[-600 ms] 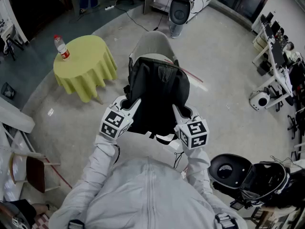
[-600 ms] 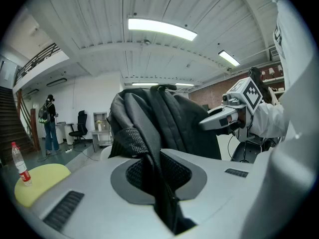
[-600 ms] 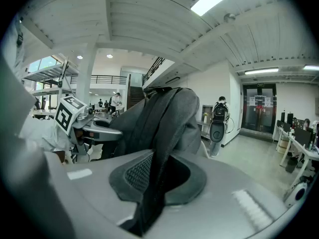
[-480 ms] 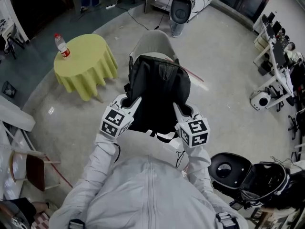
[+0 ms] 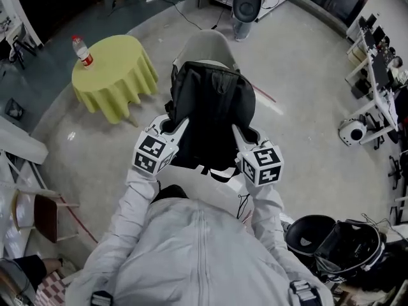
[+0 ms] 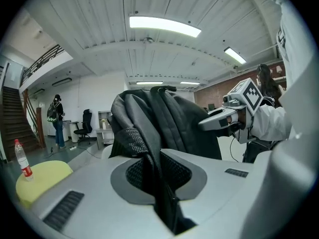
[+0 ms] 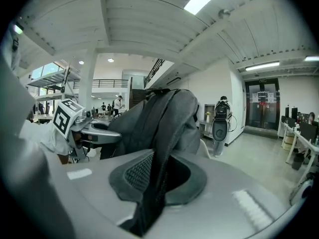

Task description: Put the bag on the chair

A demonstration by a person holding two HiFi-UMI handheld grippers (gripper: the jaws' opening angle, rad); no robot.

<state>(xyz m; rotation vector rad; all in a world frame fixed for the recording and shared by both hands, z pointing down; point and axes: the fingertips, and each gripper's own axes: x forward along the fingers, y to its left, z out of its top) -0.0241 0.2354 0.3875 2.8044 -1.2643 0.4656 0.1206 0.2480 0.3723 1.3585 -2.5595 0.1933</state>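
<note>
A black backpack [image 5: 210,116] hangs in the air between my two grippers, over the seat of a light grey chair [image 5: 205,47] whose back shows beyond it. My left gripper [image 5: 173,132] is shut on the bag's left edge; in the left gripper view the dark fabric [image 6: 158,178] runs down between the jaws. My right gripper [image 5: 241,140] is shut on the bag's right edge, and a strap [image 7: 154,183] is pinched between its jaws in the right gripper view. The chair's seat is hidden under the bag.
A round table with a yellow-green cloth [image 5: 111,72] stands to the left, with a plastic bottle [image 5: 80,49] on it. A black fan-like unit [image 5: 247,4] stands beyond the chair. Desks and a white device [image 5: 352,132] are on the right, dark helmets [image 5: 347,244] at lower right.
The view has shifted slightly; the bag and both grippers sit a little closer to the chair. Both grips are unchanged.
</note>
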